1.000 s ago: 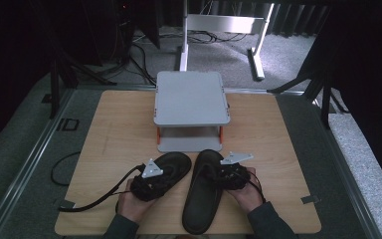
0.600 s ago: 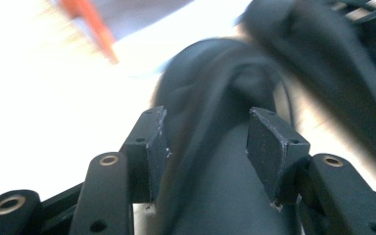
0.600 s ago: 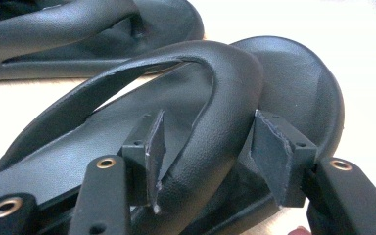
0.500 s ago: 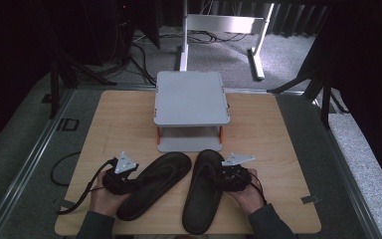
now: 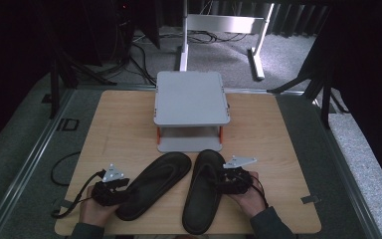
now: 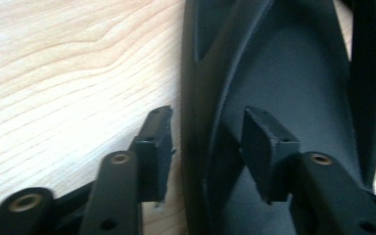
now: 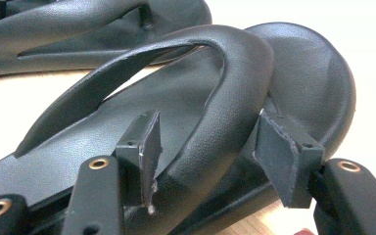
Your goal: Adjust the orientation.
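Two black flip-flops lie side by side on the wooden table (image 5: pixel 124 124). The left flip-flop (image 5: pixel 156 179) lies slanted, its heel toward the near left. My left gripper (image 5: pixel 124 185) is at that heel; its jaws have just been closing and straddle the sole's rim (image 6: pixel 196 98) with a gap at each pad, so my left gripper (image 6: pixel 208 117) is open. The right flip-flop (image 5: pixel 201 199) points straight away. My right gripper (image 5: pixel 218 178) is at its right side; its jaws have just been opening. The strap (image 7: pixel 225 73) stands between them, and my right gripper (image 7: pixel 208 127) is open.
A grey two-level stand (image 5: pixel 191 97) with orange posts sits at the back middle of the table. A black cable (image 5: pixel 59 172) loops off the left edge. A white metal frame (image 5: pixel 224 25) stands on the floor beyond the table.
My left gripper has moved left and toward the near edge, off the top of the left flip-flop to its heel. That flip-flop's heel has swung left. The right hand kept still.
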